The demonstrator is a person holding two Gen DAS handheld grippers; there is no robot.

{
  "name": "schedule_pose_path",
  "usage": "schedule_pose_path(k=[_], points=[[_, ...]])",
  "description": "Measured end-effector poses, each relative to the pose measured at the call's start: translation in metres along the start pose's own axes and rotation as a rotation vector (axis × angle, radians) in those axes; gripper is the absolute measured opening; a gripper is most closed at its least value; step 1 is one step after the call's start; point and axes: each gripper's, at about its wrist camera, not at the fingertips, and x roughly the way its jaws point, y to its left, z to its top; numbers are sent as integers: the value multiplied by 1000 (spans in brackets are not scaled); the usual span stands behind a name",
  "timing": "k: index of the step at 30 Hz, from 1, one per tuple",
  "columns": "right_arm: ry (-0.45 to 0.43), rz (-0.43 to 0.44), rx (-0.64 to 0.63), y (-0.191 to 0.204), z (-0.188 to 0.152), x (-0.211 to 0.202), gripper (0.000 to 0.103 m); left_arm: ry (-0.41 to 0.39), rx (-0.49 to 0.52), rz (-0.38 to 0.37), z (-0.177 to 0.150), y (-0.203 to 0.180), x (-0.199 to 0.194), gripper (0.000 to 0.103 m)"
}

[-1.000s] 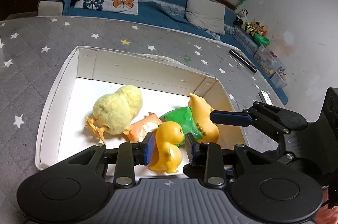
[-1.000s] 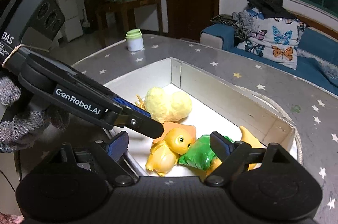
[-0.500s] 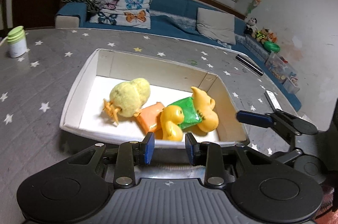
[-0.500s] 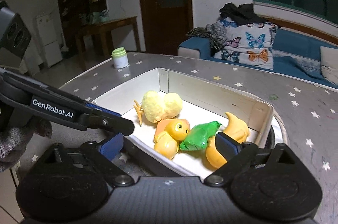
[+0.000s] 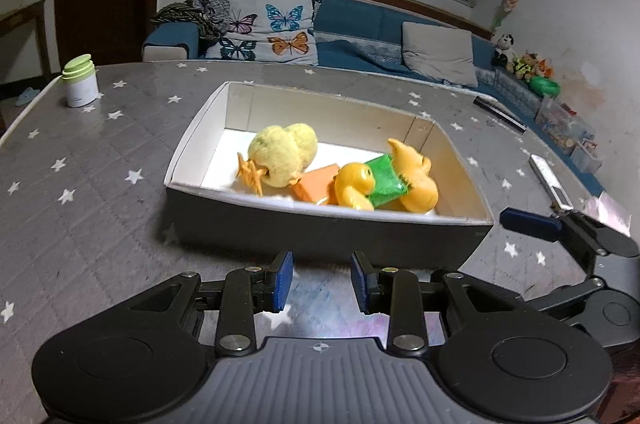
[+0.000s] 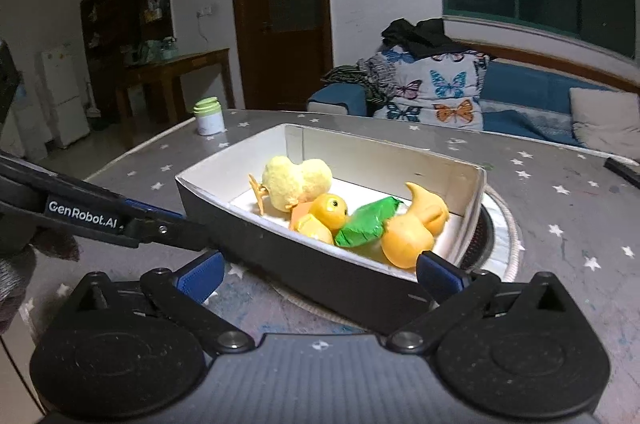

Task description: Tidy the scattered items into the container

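Observation:
A box (image 5: pixel 320 230) with a white inside and dark outer wall stands on the grey starred table; it also shows in the right wrist view (image 6: pixel 304 266). In it lie a fluffy yellow chick (image 5: pixel 282 154), an orange block (image 5: pixel 314 182), a small yellow duck (image 5: pixel 354 184), a green packet (image 5: pixel 386 180) and a larger yellow toy (image 5: pixel 416 174). My left gripper (image 5: pixel 321 280) is open and empty, in front of the box's near wall. My right gripper (image 6: pixel 320 274) is open wide and empty, before the box's corner.
A white jar with a green lid (image 5: pixel 81 80) stands at the table's far left. A black bar (image 5: pixel 500 112) and a white remote (image 5: pixel 552 180) lie at the right. A sofa with a butterfly pillow (image 5: pixel 268 28) is behind the table.
My left gripper let go of the small yellow duck in the box and drew back out of it. Both grippers have pulled back and away from the box.

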Motion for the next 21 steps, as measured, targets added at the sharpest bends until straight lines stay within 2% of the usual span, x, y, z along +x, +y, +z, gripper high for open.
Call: schedule_pose_path(k=[13, 21], points=[[5, -76, -18, 18, -22, -12, 103, -17, 27, 40, -27, -15, -6, 35], [4, -110, -2, 22, -32, -17, 103, -33, 48, 96, -40, -24, -10, 35]])
